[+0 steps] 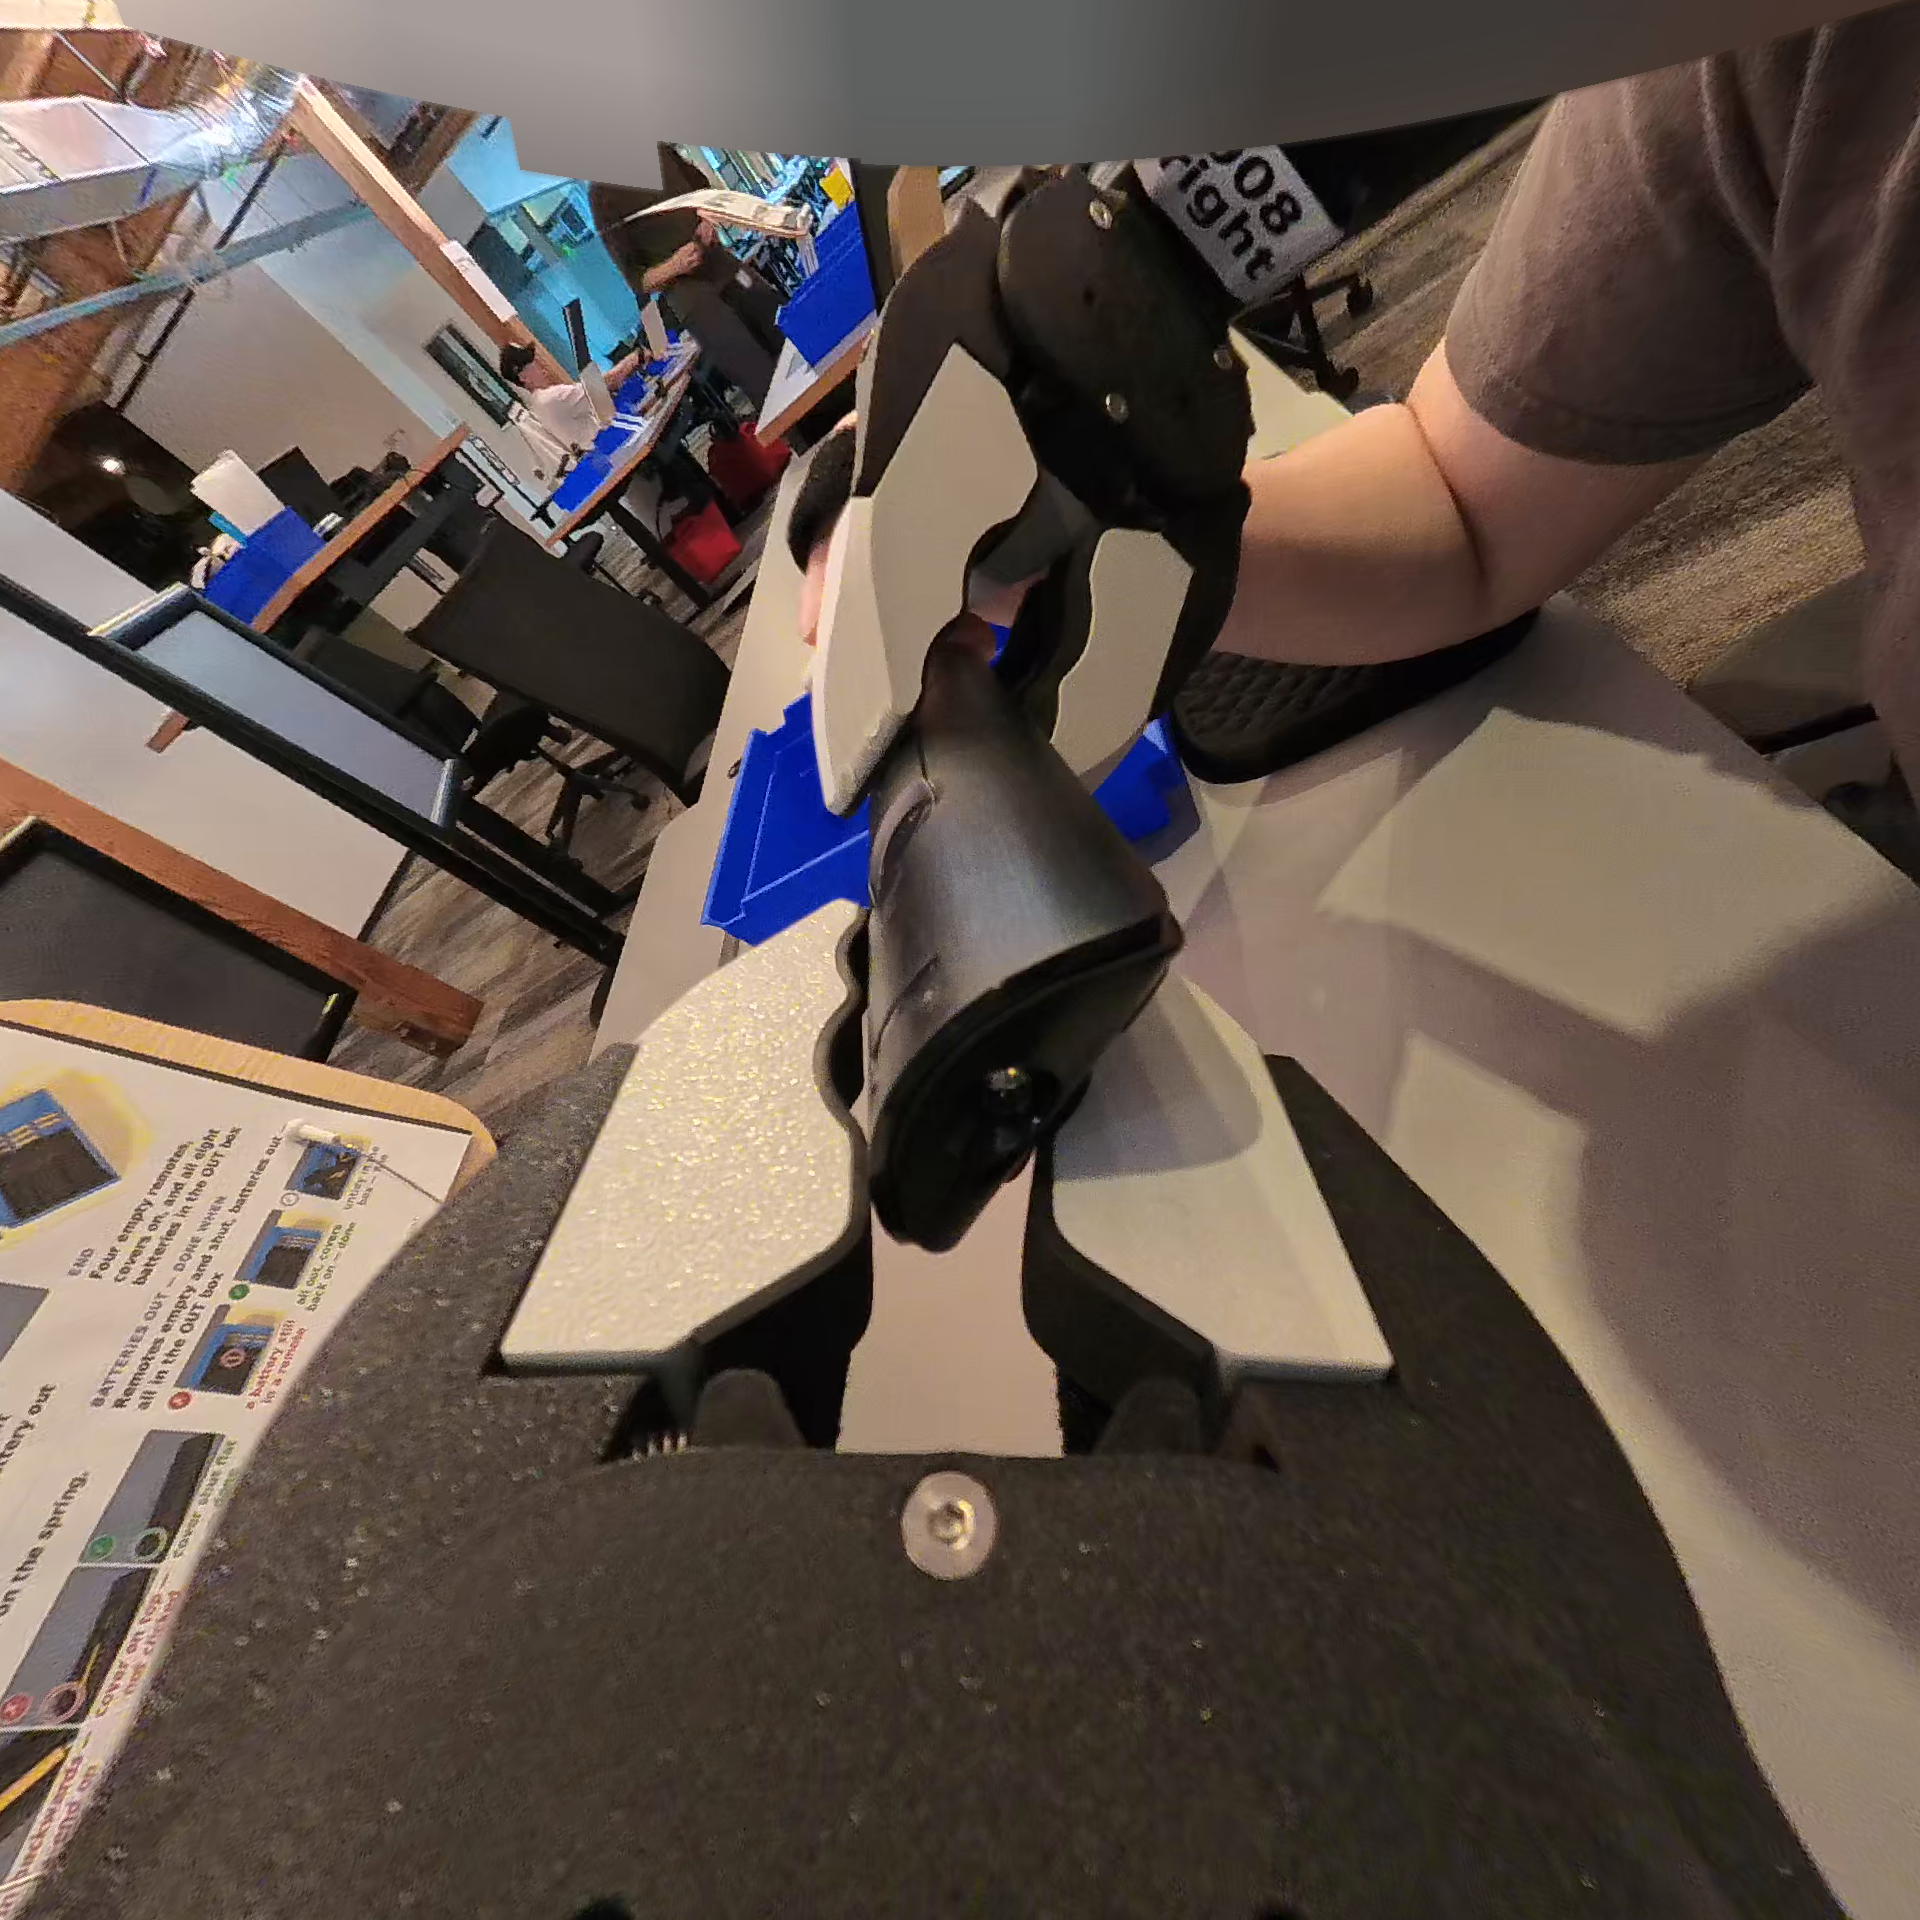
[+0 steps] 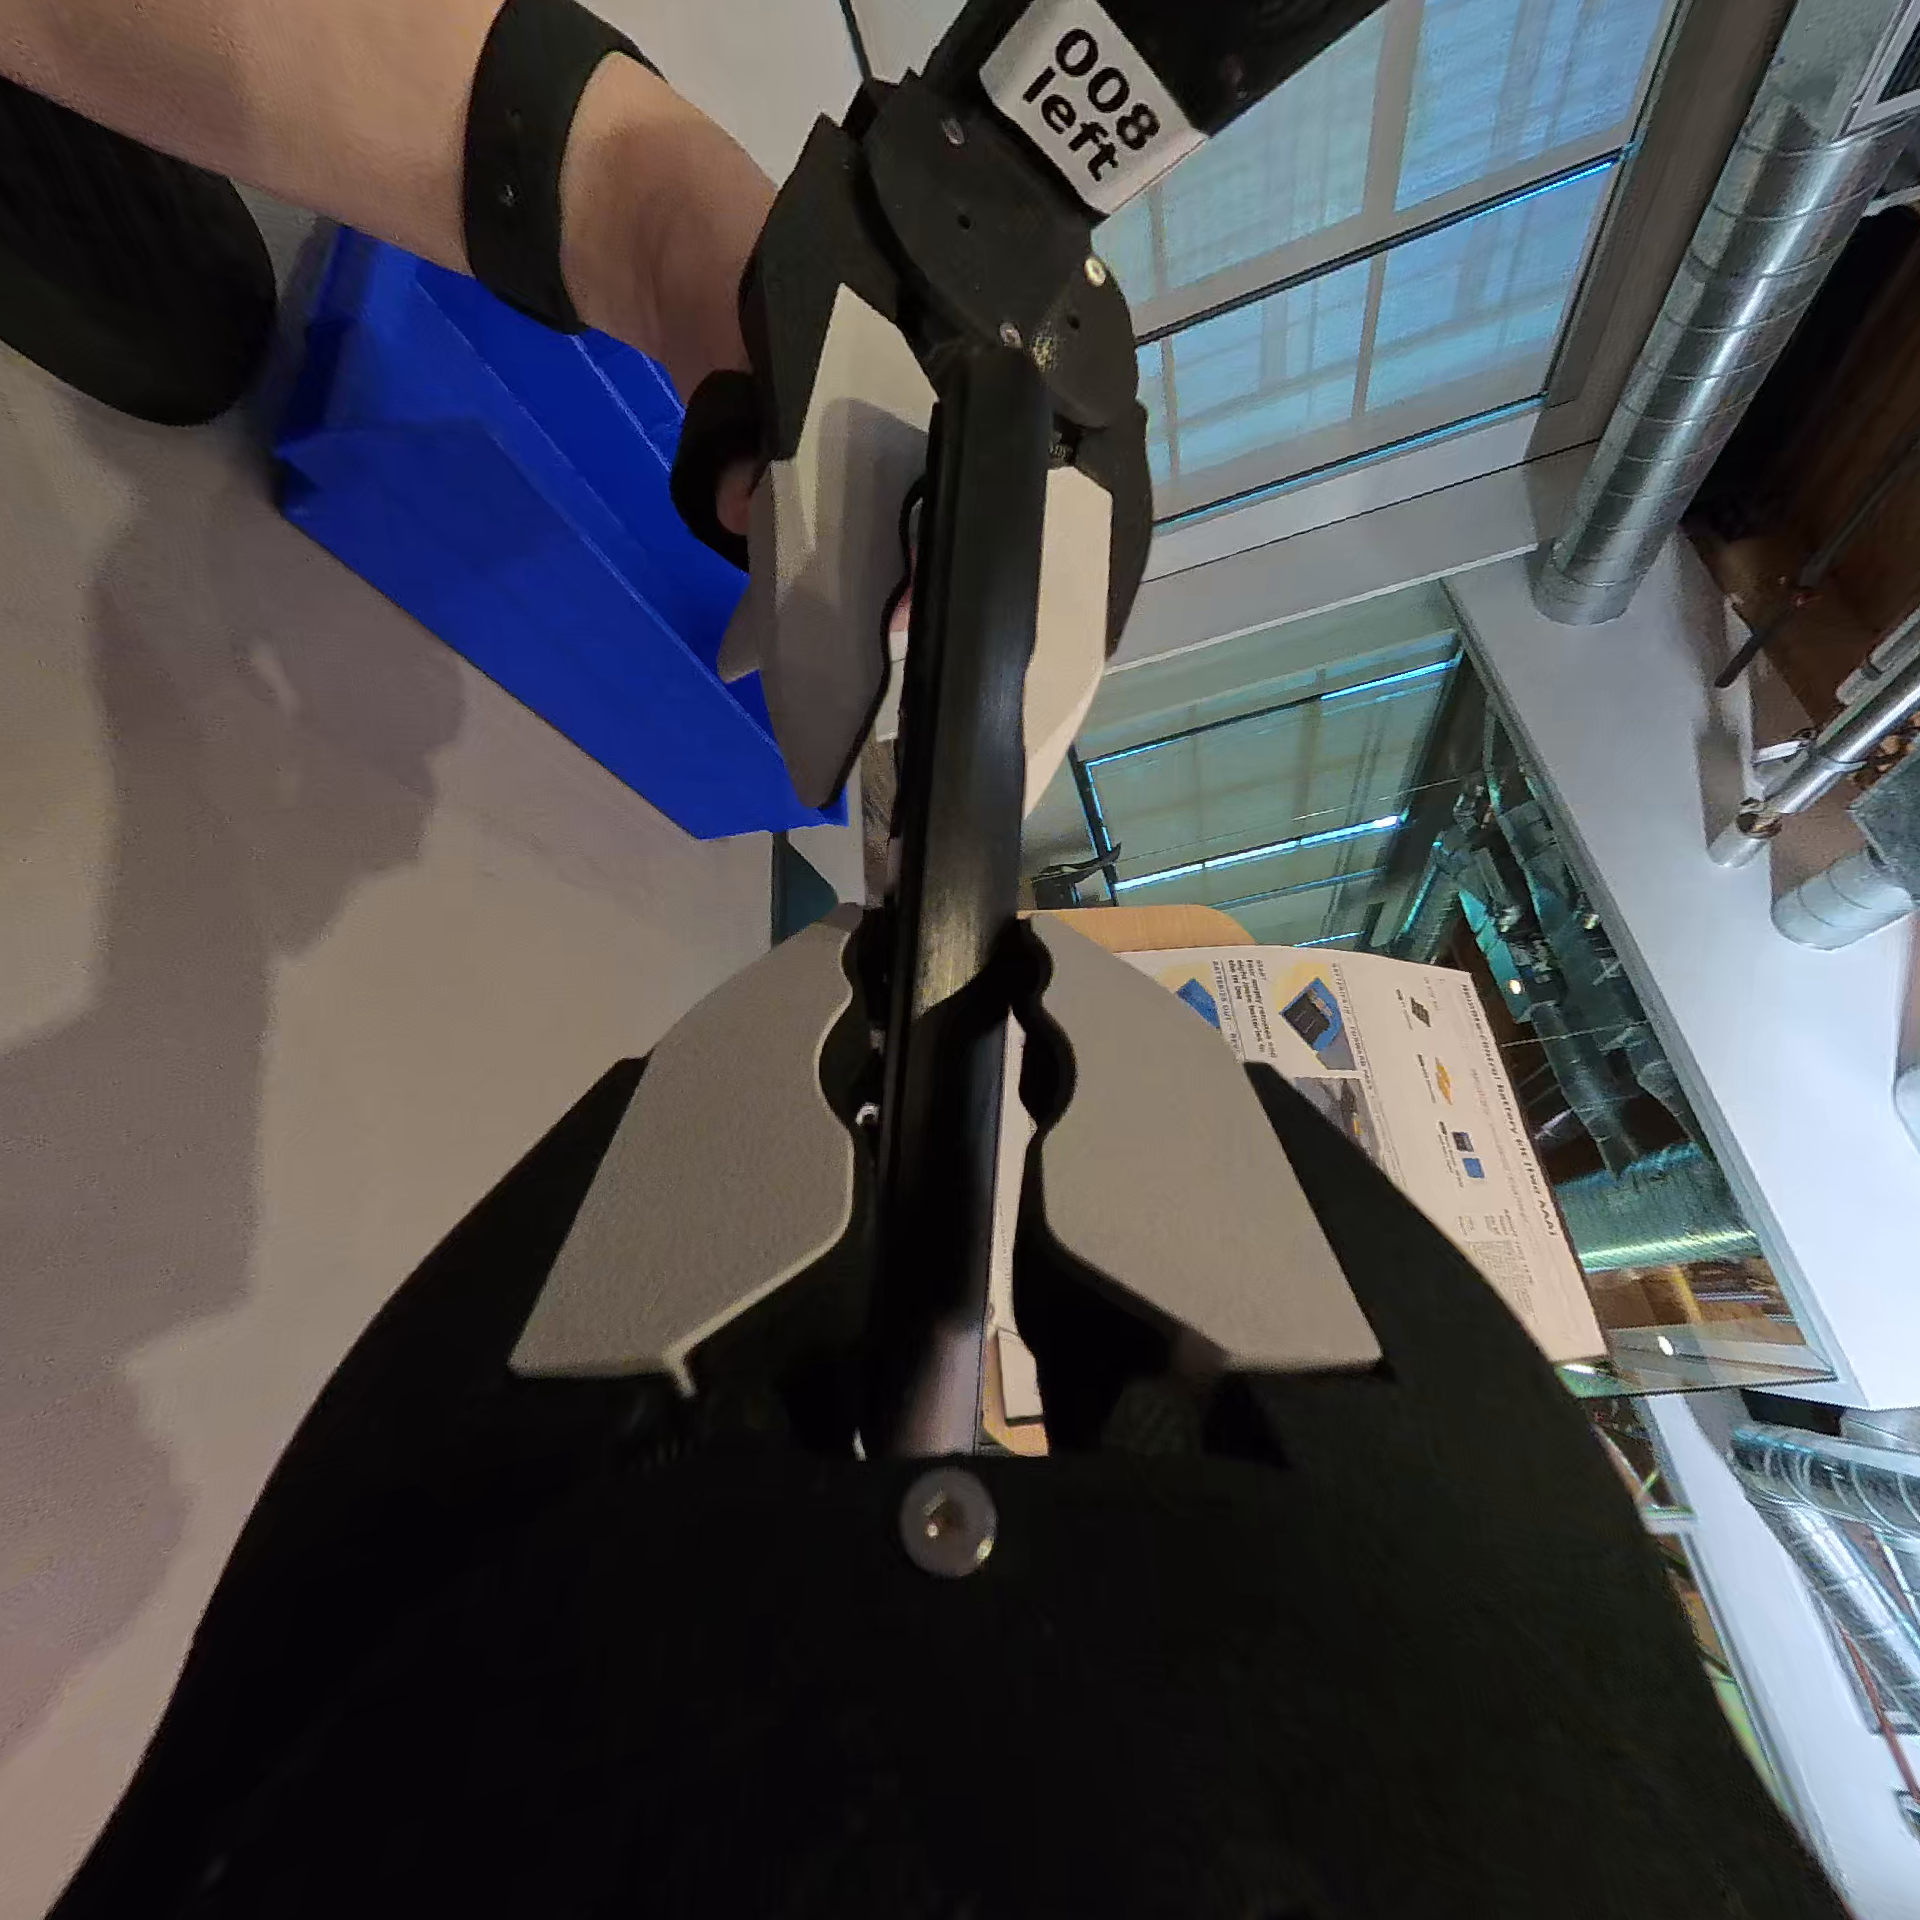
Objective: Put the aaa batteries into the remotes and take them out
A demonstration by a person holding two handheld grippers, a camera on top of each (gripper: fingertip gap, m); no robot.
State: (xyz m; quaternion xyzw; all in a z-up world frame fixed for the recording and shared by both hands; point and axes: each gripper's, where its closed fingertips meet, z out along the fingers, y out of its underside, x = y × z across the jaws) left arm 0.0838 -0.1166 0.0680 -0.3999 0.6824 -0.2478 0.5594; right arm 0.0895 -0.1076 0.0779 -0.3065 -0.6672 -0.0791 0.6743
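Both claws are on one black remote (image 1: 997, 935), lifted off the white table (image 1: 1558, 1039) at centre frame. The left claw (image 1: 951, 1049) pinches its near end, the right claw (image 2: 935, 966) is clamped on the far end. Blue bin (image 1: 790, 831) sits behind. My read: brace one end firmly, slide the cover straight along the body, don't twist.
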